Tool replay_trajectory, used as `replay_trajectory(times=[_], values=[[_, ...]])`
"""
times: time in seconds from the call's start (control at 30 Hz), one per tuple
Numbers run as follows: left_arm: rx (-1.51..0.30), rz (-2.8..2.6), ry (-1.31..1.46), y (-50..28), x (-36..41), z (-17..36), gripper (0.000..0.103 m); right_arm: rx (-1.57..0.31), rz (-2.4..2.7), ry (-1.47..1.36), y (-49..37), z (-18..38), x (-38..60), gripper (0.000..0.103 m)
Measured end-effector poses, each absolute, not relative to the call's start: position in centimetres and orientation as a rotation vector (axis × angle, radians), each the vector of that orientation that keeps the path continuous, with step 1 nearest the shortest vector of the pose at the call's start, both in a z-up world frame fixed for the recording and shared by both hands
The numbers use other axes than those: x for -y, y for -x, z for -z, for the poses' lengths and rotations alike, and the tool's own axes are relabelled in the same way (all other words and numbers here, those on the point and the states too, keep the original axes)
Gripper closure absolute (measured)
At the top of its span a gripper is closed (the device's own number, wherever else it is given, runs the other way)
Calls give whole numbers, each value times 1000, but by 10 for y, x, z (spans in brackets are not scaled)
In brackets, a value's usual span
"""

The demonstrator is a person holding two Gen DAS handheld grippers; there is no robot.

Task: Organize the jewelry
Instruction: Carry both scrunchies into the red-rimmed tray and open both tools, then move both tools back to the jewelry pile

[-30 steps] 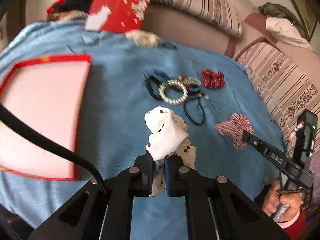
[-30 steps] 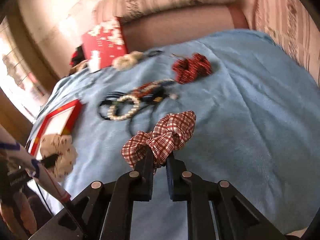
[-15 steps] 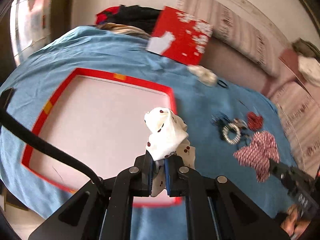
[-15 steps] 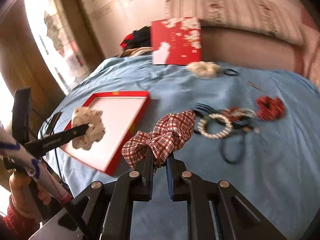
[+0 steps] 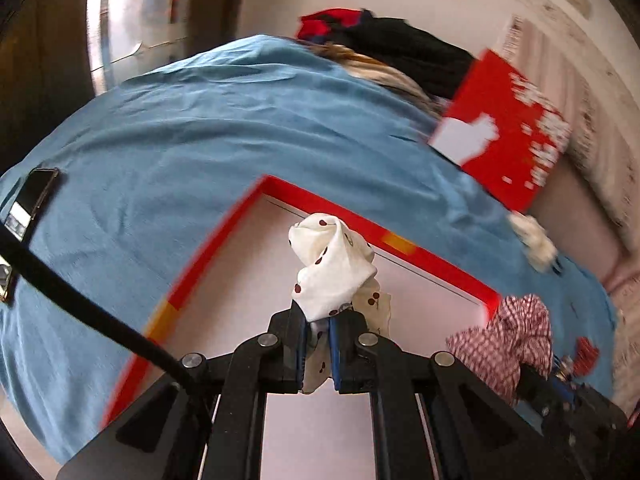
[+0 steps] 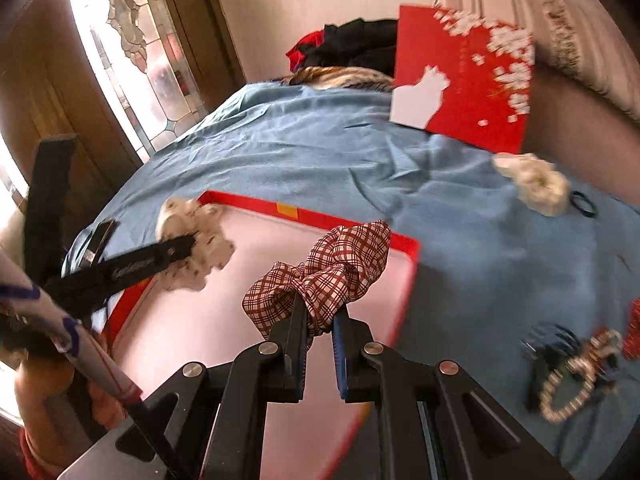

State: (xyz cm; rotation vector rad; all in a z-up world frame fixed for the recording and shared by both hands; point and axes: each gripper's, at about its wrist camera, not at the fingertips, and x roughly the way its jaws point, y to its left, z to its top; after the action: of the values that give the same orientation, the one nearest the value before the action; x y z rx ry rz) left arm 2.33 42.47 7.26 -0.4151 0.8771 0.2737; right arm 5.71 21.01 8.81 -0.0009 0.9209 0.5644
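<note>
2 fabric scrunchies held up over the shallow red-rimmed tray with a pale pink floor (image 5: pixel 304 194), 1 per gripper. White scrunchie printed with small dark red cherries (image 5: pixel 334 268): soft, bunched, folded into a rounded knot above the pads, a loose flap hanging down behind on the right. Pinched in the left gripper (image 5: pixel 318 354), jaws nearly closed with only the cloth filling the narrow slit between them. Seen from the right wrist view as a pale crumpled lump (image 6: pixel 196 240) at the tip of the left gripper (image 6: pixel 188 245), over the far left corner of the tray (image 6: pixel 332 218). Red-and-white checked scrunchie (image 6: pixel 324 272): gathered cotton, ruffled edges fanning up and to the right. Clamped in the right gripper (image 6: pixel 322 354), jaws likewise almost together on a thin fold of the cloth, above the right part of the tray near its right rim. Same checked scrunchie (image 5: pixel 508 340) at the right edge of the left wrist view, blurred.

Lying on the blue cloth (image 6: pixel 320 152) to the right of the tray: white pearl-bead bracelet (image 6: pixel 568 392) tangled among dark hair ties, near right; fluffy cream scrunchie (image 6: pixel 534 182), far right; red box lid with white blossom print (image 6: pixel 464 80) propped upright beyond it.
</note>
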Motion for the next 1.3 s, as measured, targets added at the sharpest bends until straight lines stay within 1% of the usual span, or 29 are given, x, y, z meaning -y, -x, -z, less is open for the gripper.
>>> replay_trajectory(times=[0.1,0.27,0.3,0.33,0.37,0.4,0.43,0.47,0.5,0.53,0.6,0.67,0.77,0.93,1.03,1.3], values=[[-881,-268,465,-29,-441,-65,94,-955,-581,-19,-83,-73,-231,91],[-876,-275,460,-31,-446,-59,91,-973,-586,8,-96,-58,-252,89],[-877,-279,467,-31,-447,-57,86,-976,-585,14,-96,-57,-254,87],[-877,-282,473,-31,-448,-57,79,-980,-576,25,-96,-54,-256,86],[-871,-283,482,-30,-449,-57,75,-980,-566,31,-95,-53,-256,83],[-863,-282,484,-28,-449,-58,69,-982,-562,34,-94,-52,-256,79],[-851,-278,481,-27,-448,-60,64,-983,-559,36,-93,-53,-257,69],[-833,-277,474,-23,-447,-63,61,-981,-558,35,-91,-55,-256,63],[-817,-279,466,-20,-445,-66,58,-973,-555,36,-88,-58,-254,61],[-806,-282,459,-17,-444,-69,56,-965,-556,35,-85,-62,-251,58],[-796,-279,451,-12,-440,-72,56,-940,-557,42,-73,-75,-242,56],[-793,-272,442,-6,-434,-75,55,-915,-549,54,-62,-86,-231,50],[-796,-259,427,4,-422,-81,55,-885,-525,63,-44,-101,-207,47],[-781,-217,374,19,-389,-97,51,-860,-453,52,-16,-119,-154,46],[-770,-189,331,25,-365,-106,51,-851,-389,44,0,-124,-114,45],[-753,-1,300,44,-294,-120,51,-879,-152,-25,42,-112,17,44]])
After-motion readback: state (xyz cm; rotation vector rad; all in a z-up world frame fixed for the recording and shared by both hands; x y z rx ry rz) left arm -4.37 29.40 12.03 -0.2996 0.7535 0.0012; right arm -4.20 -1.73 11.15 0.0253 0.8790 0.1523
